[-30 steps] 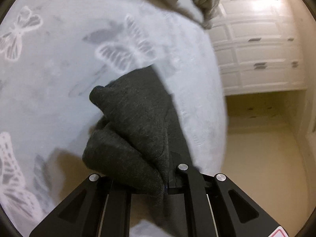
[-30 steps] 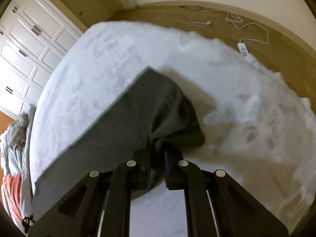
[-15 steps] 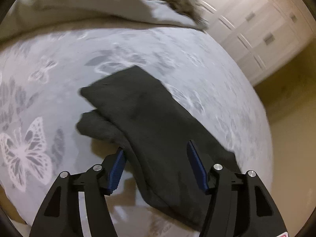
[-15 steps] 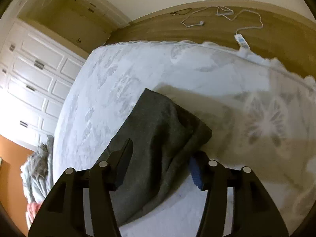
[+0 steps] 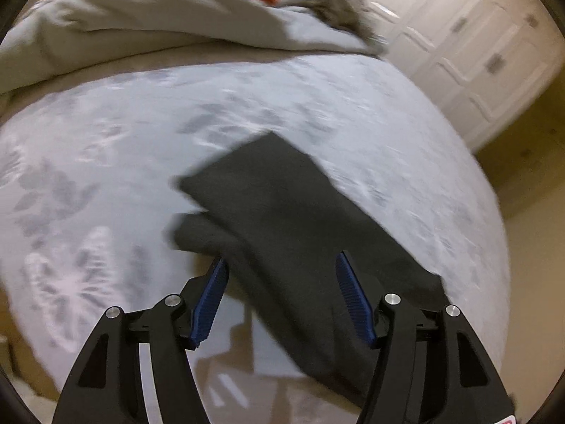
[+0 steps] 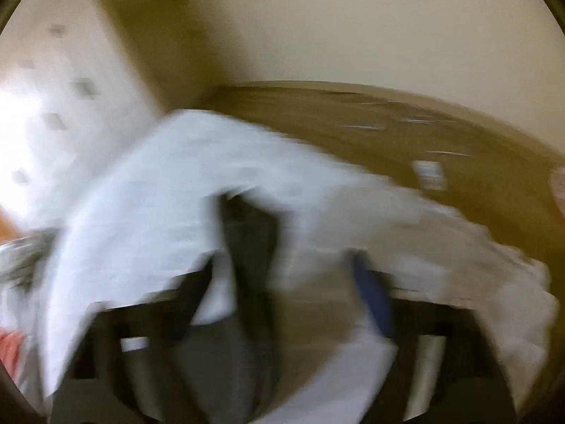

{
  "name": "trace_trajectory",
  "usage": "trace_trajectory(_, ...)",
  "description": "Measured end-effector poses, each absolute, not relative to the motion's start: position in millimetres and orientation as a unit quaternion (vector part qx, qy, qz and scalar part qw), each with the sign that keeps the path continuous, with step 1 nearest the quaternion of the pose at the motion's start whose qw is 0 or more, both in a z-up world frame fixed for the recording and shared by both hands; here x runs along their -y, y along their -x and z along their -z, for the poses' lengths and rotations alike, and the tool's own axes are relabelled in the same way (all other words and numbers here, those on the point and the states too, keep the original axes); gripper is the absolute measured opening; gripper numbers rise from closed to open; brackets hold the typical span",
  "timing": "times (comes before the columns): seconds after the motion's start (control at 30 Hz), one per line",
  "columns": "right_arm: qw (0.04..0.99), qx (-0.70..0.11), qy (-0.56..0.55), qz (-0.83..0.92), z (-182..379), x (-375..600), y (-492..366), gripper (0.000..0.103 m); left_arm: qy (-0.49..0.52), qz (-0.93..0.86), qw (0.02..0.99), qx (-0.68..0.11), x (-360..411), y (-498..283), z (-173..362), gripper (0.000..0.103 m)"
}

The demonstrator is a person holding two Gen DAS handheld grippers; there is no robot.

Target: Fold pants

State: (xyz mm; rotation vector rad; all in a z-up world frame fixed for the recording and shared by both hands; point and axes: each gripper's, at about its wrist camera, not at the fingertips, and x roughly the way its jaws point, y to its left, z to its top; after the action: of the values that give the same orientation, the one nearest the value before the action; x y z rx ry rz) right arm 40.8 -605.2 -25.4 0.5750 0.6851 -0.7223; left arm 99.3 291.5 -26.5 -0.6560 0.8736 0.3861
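The dark grey pants (image 5: 282, 212) lie folded in a long strip on the butterfly-print bedspread (image 5: 106, 162). My left gripper (image 5: 280, 265) is open, its blue pads (image 5: 212, 293) either side of the strip's near part, not holding it. The right wrist view is heavily blurred: the pants (image 6: 247, 247) show as a dark strip on the bedspread (image 6: 141, 194), and my right gripper (image 6: 282, 275) is open with one blue pad (image 6: 370, 293) visible, empty.
A grey duvet with an orange item (image 5: 176, 10) is heaped at the far end of the bed. White cabinets (image 5: 476, 42) stand to the right beyond the bed edge. Wood floor (image 6: 388, 130) and a wall lie past the bed.
Both grippers let go of the pants about half a second ago and have drawn back. The pants now lie flat. The right gripper is swinging fast, blurring its view.
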Motion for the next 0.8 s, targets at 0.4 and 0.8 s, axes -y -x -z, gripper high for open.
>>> trace_trajectory(0.4, 0.815, -0.372, -0.361, 0.260, 75, 636, -3, 0.065, 0.273, -0.165, 0.880, -0.353, -272, -89, -1, 0.072)
trace_trajectory(0.8, 0.812, -0.371, -0.375, 0.250, 100, 650, -18, 0.010, 0.186, 0.023, 0.878, -0.440, -164, -118, 31, 0.072)
